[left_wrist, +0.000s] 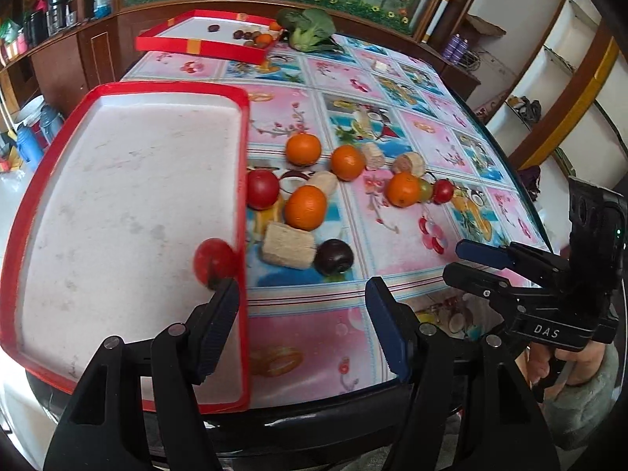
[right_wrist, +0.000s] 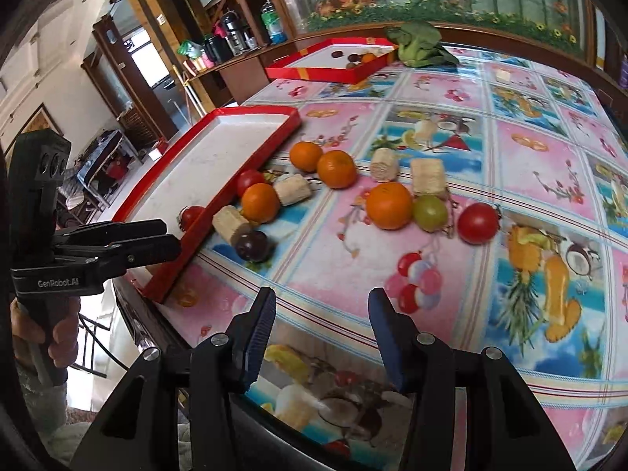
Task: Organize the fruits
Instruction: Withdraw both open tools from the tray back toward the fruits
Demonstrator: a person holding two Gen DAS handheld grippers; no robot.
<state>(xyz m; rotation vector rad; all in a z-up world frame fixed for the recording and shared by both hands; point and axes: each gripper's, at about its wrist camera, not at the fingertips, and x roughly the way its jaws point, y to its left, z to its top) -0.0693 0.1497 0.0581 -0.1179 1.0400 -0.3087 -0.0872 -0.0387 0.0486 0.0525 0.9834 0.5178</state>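
A red-rimmed white tray (left_wrist: 129, 204) lies at the table's near left. One red tomato (left_wrist: 215, 262) sits inside it by the right rim, blurred. My left gripper (left_wrist: 302, 294) is open and empty, just behind that tomato; it also shows in the right wrist view (right_wrist: 172, 239). Beside the tray lie several oranges (left_wrist: 305, 208), a red tomato (left_wrist: 262, 189), a dark plum (left_wrist: 334, 257) and tan cork-like pieces (left_wrist: 288, 245). Farther right are an orange (right_wrist: 389, 205), a green grape (right_wrist: 429, 212) and a tomato (right_wrist: 478, 223). My right gripper (right_wrist: 320, 302) is open and empty near the front edge.
A second red tray (left_wrist: 204, 41) with small fruits stands at the far edge, with a leafy green vegetable (left_wrist: 310, 29) beside it. The table (left_wrist: 314, 337) has a patterned pink and blue cover. Shelves and cabinets surround it.
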